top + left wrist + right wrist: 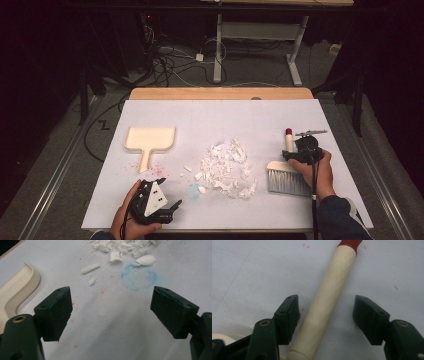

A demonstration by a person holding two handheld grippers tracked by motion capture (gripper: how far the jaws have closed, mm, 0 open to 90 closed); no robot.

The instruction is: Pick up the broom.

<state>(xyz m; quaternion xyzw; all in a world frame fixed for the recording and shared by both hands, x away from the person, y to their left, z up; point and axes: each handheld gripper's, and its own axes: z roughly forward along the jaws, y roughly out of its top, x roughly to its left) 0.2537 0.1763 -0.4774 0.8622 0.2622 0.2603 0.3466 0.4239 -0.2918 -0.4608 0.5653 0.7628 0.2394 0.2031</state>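
- Right gripper (325, 315), right side of table (300, 115): jaws apart w/ brush (329, 292) handle between, not clamped.
- Left gripper (111, 312), near-left: wide open, empty.
- Dustpan (149, 140) far-left; paper scraps (225, 167) centre.

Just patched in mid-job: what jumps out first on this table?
A heap of white scraps sits mid-table. The right gripper is open, jaws either side of the brush handle at the right, near its grey bristles. A cream dustpan lies at the left; the left gripper is open near it.

No legible text, labels or numbers anywhere
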